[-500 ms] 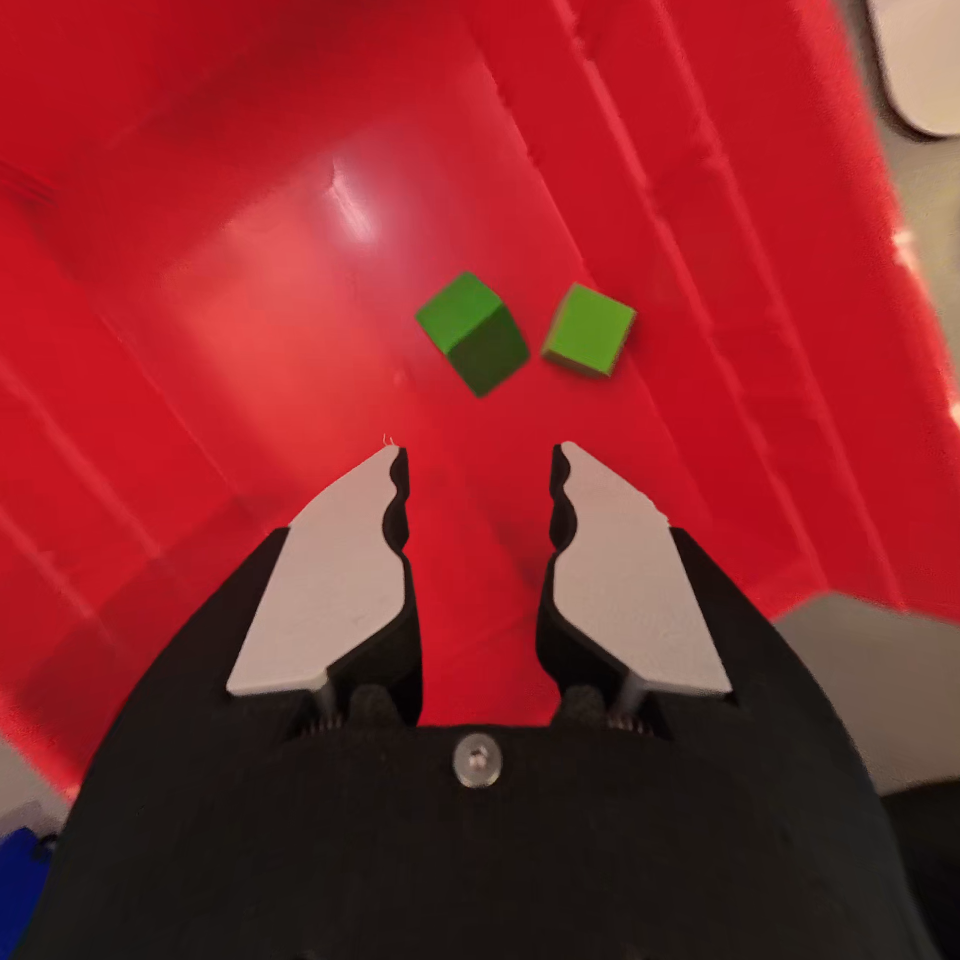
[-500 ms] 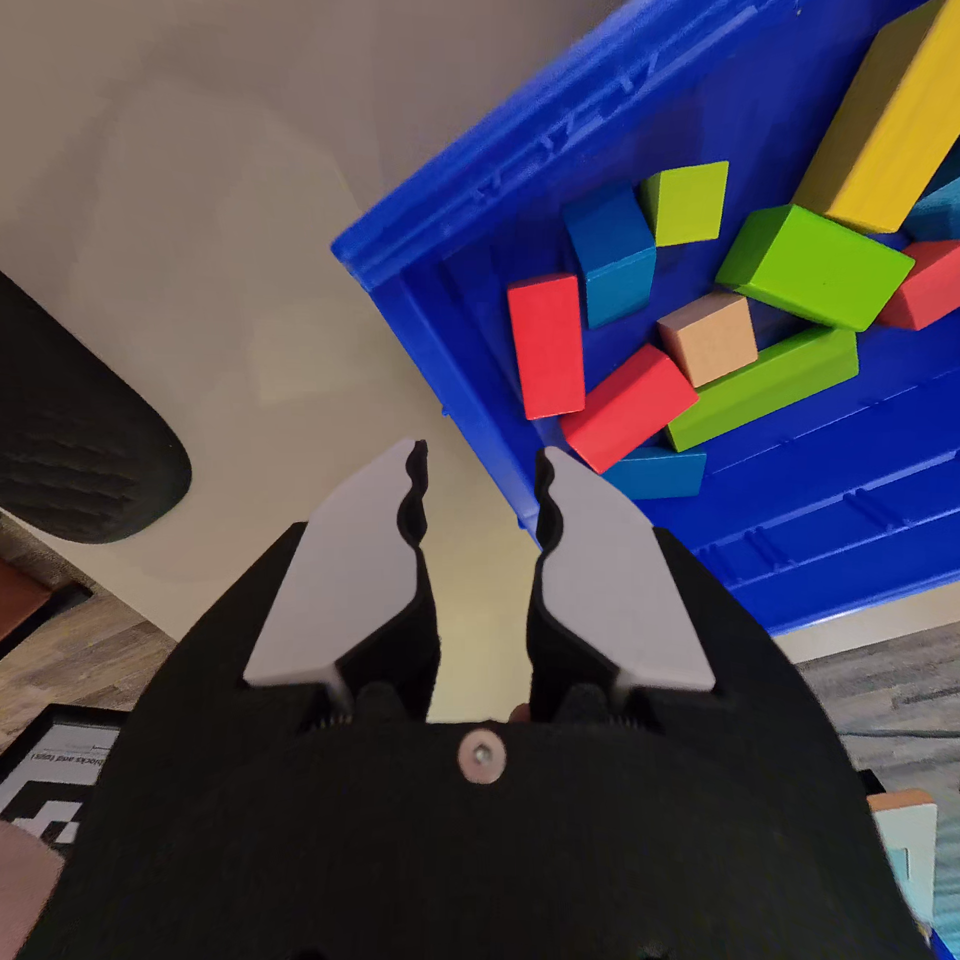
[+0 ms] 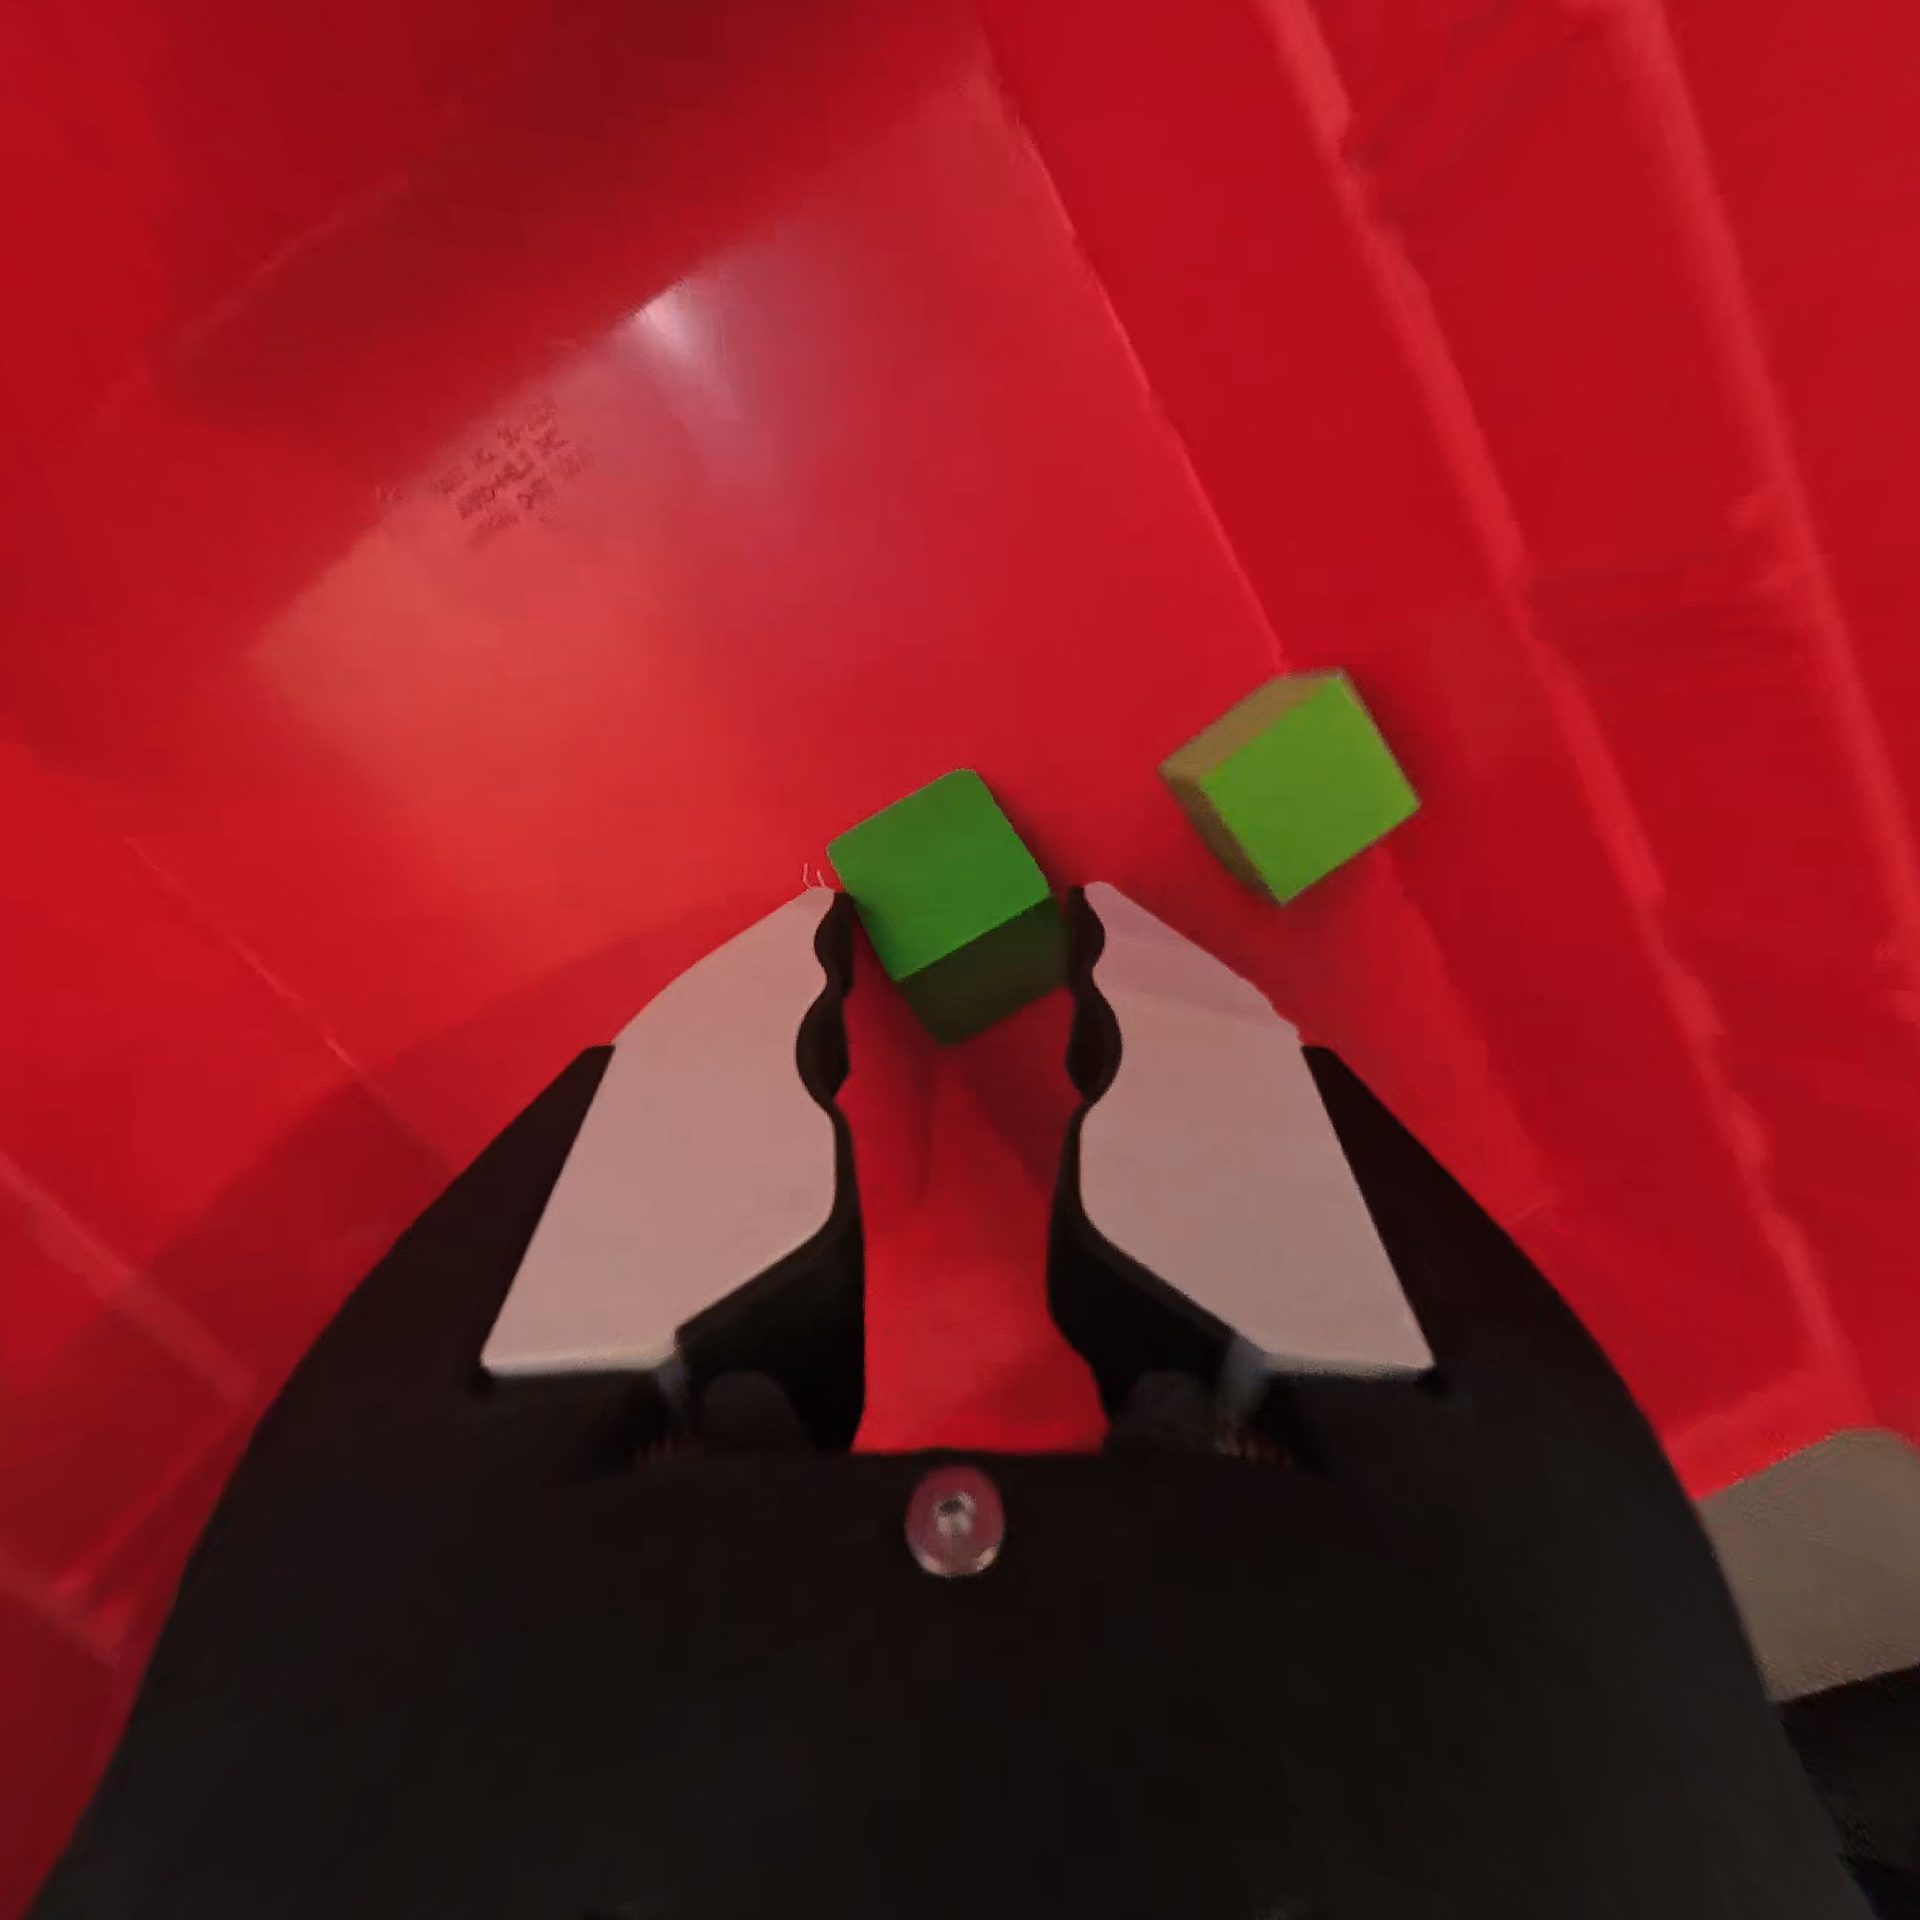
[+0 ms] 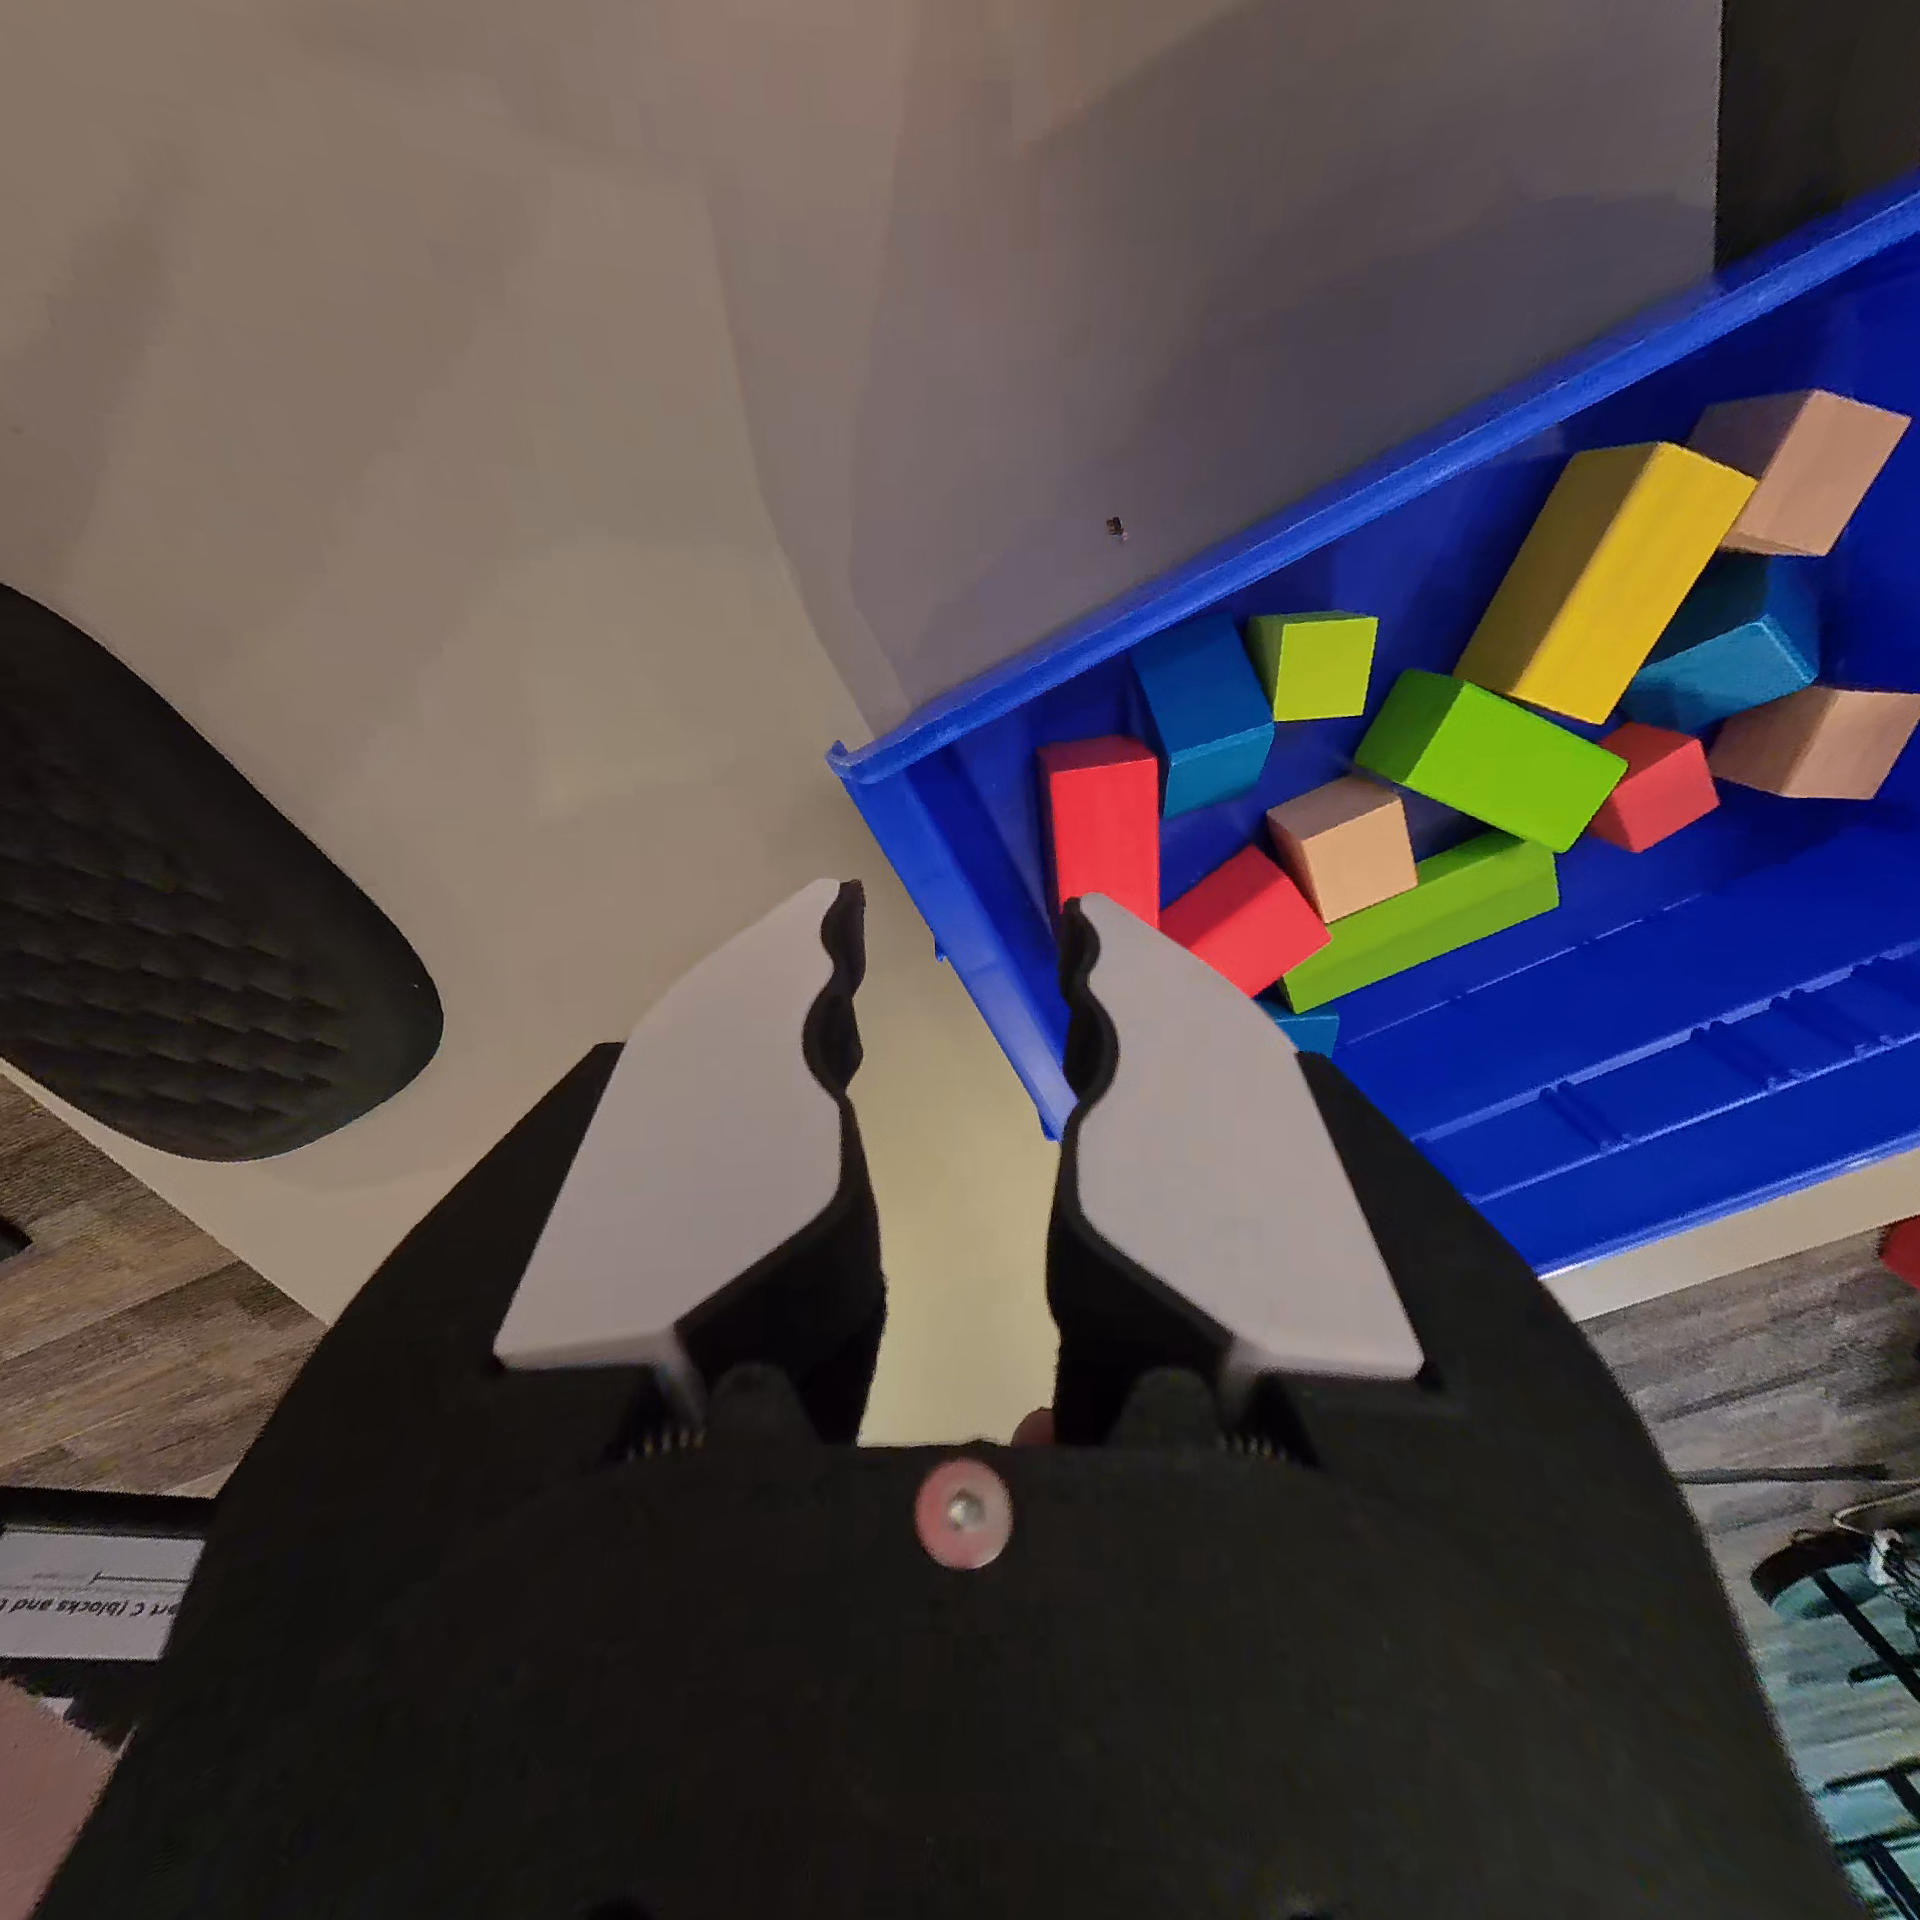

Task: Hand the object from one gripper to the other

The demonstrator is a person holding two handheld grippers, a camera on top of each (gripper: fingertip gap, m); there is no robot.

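In the left wrist view, a dark green cube (image 3: 935,873) lies on the floor of a red bin (image 3: 520,623). My left gripper (image 3: 951,914) reaches down into the bin, and the cube stands between its fingertips. The left pad is at the cube's corner. A thin gap shows at the right pad, so the jaws are open around the cube. A second, lighter green cube (image 3: 1299,790) lies to the right near the bin wall. My right gripper (image 4: 956,914) is open and empty, hovering over the white table (image 4: 520,416) beside the corner of a blue bin (image 4: 1351,499).
The blue bin holds several coloured wooden blocks, among them a red block (image 4: 1101,821), a yellow bar (image 4: 1600,571) and a green bar (image 4: 1423,925). A black padded object (image 4: 156,935) lies at the table's left edge. The floor (image 4: 1766,1403) shows at lower right. Tip to tip, the grippers are about 60 centimetres apart.
My left gripper has moved forward and down, so the dark green cube now stands between its fingertips, and its jaws have narrowed. The right gripper has drawn back from the blue bin and narrowed slightly.
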